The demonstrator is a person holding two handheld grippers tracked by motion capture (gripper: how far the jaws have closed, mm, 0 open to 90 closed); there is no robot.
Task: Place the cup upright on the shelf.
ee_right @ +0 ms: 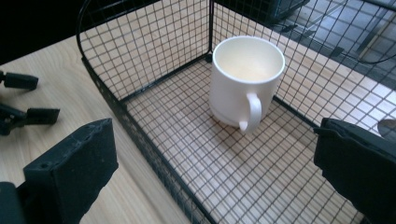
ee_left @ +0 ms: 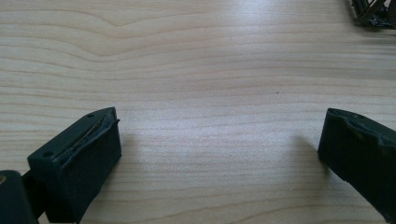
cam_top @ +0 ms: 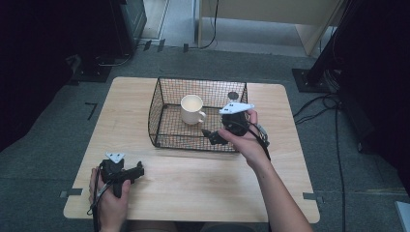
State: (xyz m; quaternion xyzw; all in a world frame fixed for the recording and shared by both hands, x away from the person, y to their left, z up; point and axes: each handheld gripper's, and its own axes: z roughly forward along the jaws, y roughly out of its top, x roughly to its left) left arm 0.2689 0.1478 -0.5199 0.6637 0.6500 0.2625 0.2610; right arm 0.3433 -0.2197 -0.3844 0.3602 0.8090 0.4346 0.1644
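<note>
The jaws of the right gripper (ee_right: 212,175) are spread wide and hold nothing; they are aimed down into the wire basket (ee_right: 140,107) at the white mug (ee_right: 245,81), which stands upright on the basket floor toward the far corner, its handle turned to the gripper. In the high view the same gripper (cam_top: 215,136) is seen over the near right part of the basket (cam_top: 159,113), the mug (cam_top: 192,109) a little beyond it and apart from it. The step in hand is judged to be the approach for a grasp. It is best done by lowering the jaws inside the mesh walls, so that no wire is struck, and by closing them across the handle or the rim wall squarely, since a glazed surface is likely to slip under a skewed grip.

The mug is a smooth, glossy cylinder with a loop handle and is seen to be empty. The basket is formed of thin black wire in a fine square grid, with a thicker rim and rounded corners. The table (cam_top: 203,188) is of pale wood with flowing grain.

The left gripper (cam_top: 140,170) is rested on the near left of the table, well apart from the basket; its jaws are likewise wide and empty above bare wood (ee_left: 210,70).
</note>
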